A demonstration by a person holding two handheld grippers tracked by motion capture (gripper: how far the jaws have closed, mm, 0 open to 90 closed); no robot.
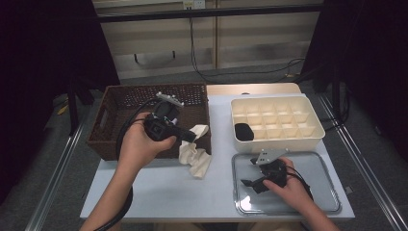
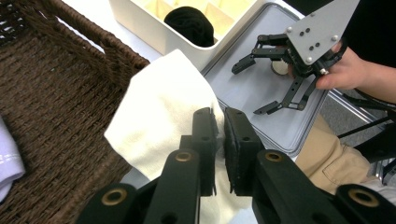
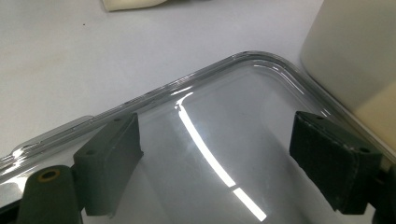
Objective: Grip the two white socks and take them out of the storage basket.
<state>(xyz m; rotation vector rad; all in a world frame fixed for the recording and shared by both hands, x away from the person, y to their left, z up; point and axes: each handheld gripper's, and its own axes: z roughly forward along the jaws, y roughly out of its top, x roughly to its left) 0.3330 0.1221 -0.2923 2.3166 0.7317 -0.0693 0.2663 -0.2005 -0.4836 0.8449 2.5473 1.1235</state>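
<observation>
A cream cloth (image 1: pixel 196 156) hangs over the right rim of the brown wicker basket (image 1: pixel 144 88) and down onto the table. My left gripper (image 1: pixel 188 136) is shut on it at the rim; in the left gripper view the cream cloth (image 2: pixel 159 107) runs up between the nearly closed jaws of my left gripper (image 2: pixel 219 135). My right gripper (image 1: pixel 253 173) rests open on a clear plastic tray (image 1: pixel 317 192), nothing between its jaws. The right gripper view has my right gripper (image 3: pixel 219 158) wide apart over the clear tray (image 3: pixel 205 88).
A white box with several compartments (image 1: pixel 276 140) stands behind the tray, with a black rolled cloth (image 1: pixel 244 131) in its front left cell. Some pale fabric (image 2: pixel 7 158) lies inside the basket (image 2: pixel 56 93). Bare table (image 1: pixel 163 192) lies in front of the basket.
</observation>
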